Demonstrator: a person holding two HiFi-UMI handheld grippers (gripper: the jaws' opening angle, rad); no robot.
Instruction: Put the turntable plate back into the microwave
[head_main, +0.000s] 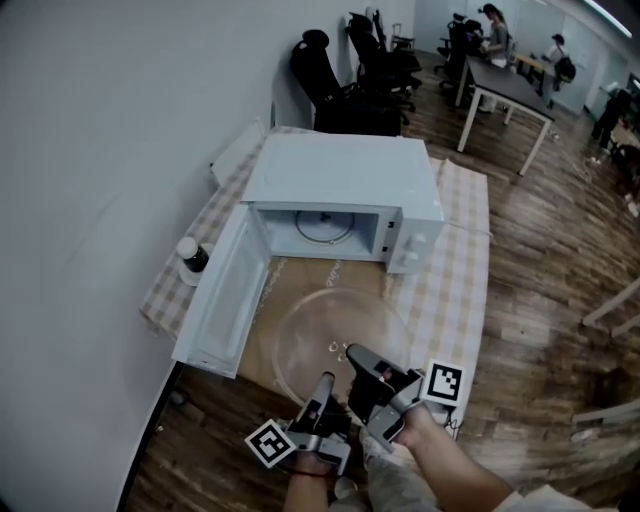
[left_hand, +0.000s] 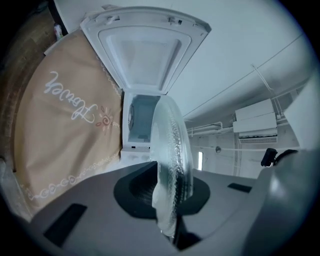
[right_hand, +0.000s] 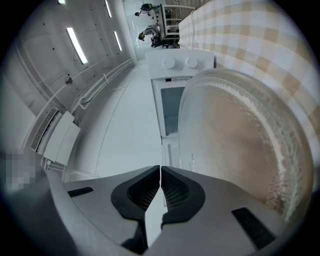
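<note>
Nearest us, the left tool is clamped on the rim of the glass turntable plate, which stands edge-on between its pads. The right tool has its jaws fully together with nothing between them. The plate lies just beside it, and we cannot tell whether it touches the glass.

The plate is in the air above the brown mat at the near edge of the counter. It faces the microwave, which stands toward the far edge. The microwave's door swings out toward the counter's left edge, and the cavity is empty apart from the roller ring.

We judge the step in hand to be the carry toward the cavity, since the plate is not yet inside. The next move calls for keeping the glass level and passing it through the opening clear of the frame and door. It then has to be centred on the ring before the left tool lets go.

Only the head view shows both tools together, the ring waiting inside, and a small bottle at the left edge. Only the left gripper view shows the grip on the rim. The right gripper view gives the plate's broad face, the microwave's knobs and the shut jaws.
</note>
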